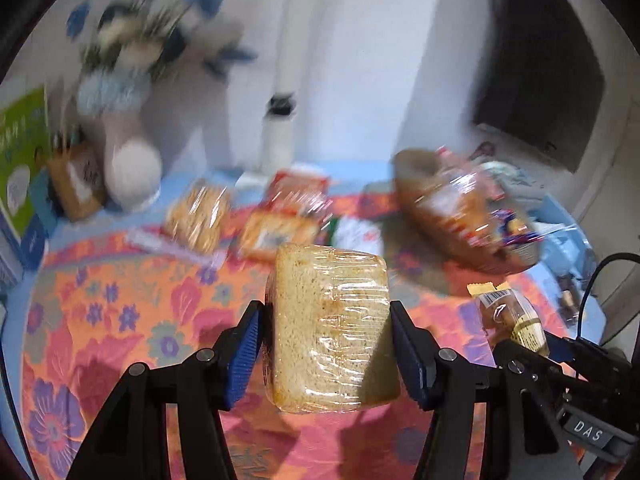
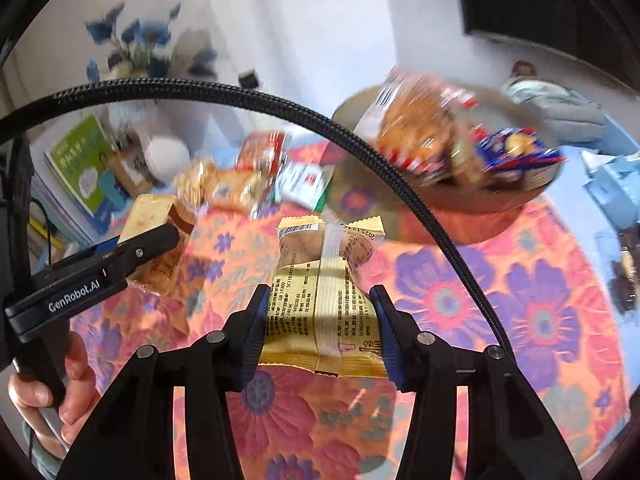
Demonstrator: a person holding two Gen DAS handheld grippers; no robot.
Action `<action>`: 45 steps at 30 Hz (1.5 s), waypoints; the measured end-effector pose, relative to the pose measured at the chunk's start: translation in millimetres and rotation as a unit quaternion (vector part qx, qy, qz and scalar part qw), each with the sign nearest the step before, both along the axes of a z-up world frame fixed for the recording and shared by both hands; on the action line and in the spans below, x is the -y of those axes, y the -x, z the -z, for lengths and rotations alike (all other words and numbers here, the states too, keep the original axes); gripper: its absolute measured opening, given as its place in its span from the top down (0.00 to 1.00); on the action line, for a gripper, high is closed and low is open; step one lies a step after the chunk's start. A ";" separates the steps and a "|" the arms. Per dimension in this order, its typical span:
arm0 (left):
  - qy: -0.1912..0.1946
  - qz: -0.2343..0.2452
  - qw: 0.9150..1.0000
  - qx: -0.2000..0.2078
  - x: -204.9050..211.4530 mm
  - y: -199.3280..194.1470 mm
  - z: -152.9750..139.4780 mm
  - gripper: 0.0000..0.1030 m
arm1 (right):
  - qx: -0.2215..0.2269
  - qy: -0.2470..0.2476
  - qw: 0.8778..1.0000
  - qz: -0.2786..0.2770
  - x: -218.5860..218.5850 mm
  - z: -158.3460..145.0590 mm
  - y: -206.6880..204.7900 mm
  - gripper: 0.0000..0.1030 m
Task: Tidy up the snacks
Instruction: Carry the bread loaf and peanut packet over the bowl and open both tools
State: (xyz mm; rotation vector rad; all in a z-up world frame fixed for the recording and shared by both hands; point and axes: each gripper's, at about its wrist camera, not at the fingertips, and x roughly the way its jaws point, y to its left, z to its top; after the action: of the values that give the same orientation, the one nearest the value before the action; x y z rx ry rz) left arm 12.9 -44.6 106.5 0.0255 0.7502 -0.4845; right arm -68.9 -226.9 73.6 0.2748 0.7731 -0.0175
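Behind the grippers, basket [image 2: 460, 204] heaped with wrapped snacks [image 2: 440, 128]

The left gripper [image 1: 326, 354] is held level above the table, its blue-padded jaws pressed flat against both sides of a wrapped bread pack [image 1: 330, 330]. Just beside it, the right gripper [image 2: 320, 330] clamps a yellow snack packet [image 2: 326, 292] the same way. The person's left hand [image 2: 60, 396] wraps the left gripper's handle.
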 end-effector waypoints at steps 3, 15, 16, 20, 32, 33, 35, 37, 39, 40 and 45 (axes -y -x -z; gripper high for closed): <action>0.010 0.024 0.999 0.021 23.1 7.7 -25.7 0.42 | 0.031 0.012 0.999 0.023 20.2 -26.0 19.1 0.53; 0.063 0.115 0.991 0.033 140.7 -39.7 -83.1 0.42 | 0.109 0.038 0.984 0.133 121.9 -95.1 14.2 0.70; 0.063 0.116 0.991 0.028 148.9 -45.7 -81.2 0.42 | 0.104 0.028 0.987 0.123 130.3 -90.1 1.7 0.70; 0.060 0.126 0.990 0.014 156.0 -56.6 -64.3 0.42 | 0.058 -0.036 0.996 0.064 145.0 -52.9 6.4 0.64; 0.026 0.133 0.991 0.011 171.3 -52.1 -37.6 0.42 | -0.030 0.016 0.987 0.158 215.0 15.3 42.9 0.50; 0.031 0.131 0.991 0.008 172.5 -54.9 -38.0 0.42 | -0.025 0.017 0.986 0.164 220.0 13.5 42.2 0.44; 0.041 0.132 0.990 0.000 174.2 -60.7 -38.1 0.42 | -0.015 0.023 0.984 0.174 231.7 10.1 32.4 0.40; 0.044 0.132 0.990 -0.003 178.0 -64.8 -37.7 0.42 | -0.024 0.019 0.983 0.180 239.7 8.9 17.6 0.40; 0.039 0.131 0.991 0.004 183.1 -67.7 -37.6 0.42 | -0.032 0.015 0.983 0.178 246.0 9.1 0.4 0.40; 0.036 0.132 0.991 0.006 184.9 -68.7 -37.8 0.42 | -0.040 0.030 0.983 0.178 246.8 8.9 -10.6 0.39; 0.024 0.139 0.990 0.018 194.3 -75.9 -34.6 0.42 | -0.109 0.042 0.970 0.211 272.4 25.7 -49.9 0.39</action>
State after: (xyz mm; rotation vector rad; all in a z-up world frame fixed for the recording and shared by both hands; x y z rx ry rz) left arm 88.8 -238.8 141.0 0.0942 0.7024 -0.7655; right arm -19.0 -499.3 47.9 0.3576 0.9186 -0.4892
